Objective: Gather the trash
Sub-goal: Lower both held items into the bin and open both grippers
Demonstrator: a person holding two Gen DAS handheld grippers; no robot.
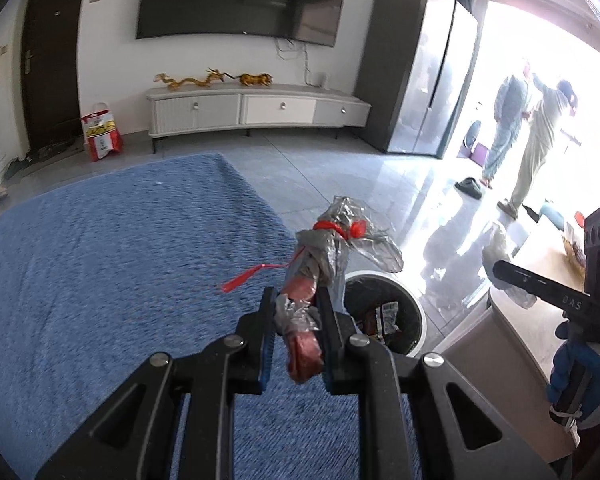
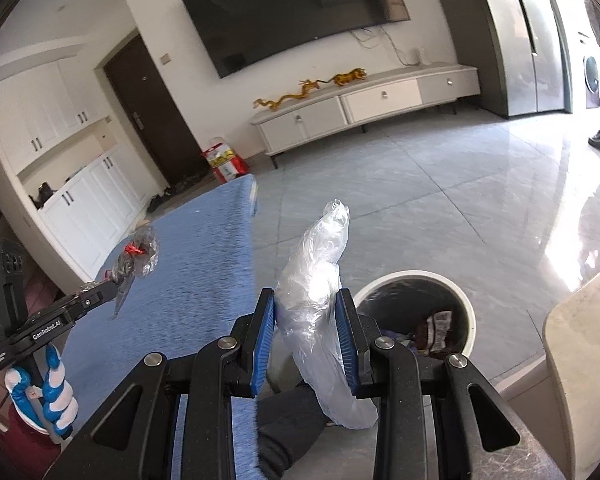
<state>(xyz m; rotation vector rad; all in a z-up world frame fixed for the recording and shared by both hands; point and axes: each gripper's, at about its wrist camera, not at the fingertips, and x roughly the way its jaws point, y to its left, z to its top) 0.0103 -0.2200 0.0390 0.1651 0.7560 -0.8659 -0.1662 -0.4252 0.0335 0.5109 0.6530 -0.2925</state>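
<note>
My left gripper point(image 1: 296, 304) is shut on a crumpled clear wrapper with red contents and a red tassel point(image 1: 332, 248), held above the blue rug just left of the white round trash bin point(image 1: 414, 304). The wrapper also shows in the right wrist view point(image 2: 138, 258). My right gripper point(image 2: 306, 312) is shut on a scrunched clear plastic bag point(image 2: 320, 280), held just left of the bin point(image 2: 466, 304). The bin holds several wrappers point(image 2: 434, 328).
A blue rug point(image 1: 120, 280) covers the floor on the left. A beige table edge point(image 2: 580, 360) stands right of the bin. A TV cabinet point(image 1: 256, 110), a red bag point(image 1: 100, 132) and a dark cupboard line the far wall. Two people point(image 1: 528, 136) stand at the bright doorway.
</note>
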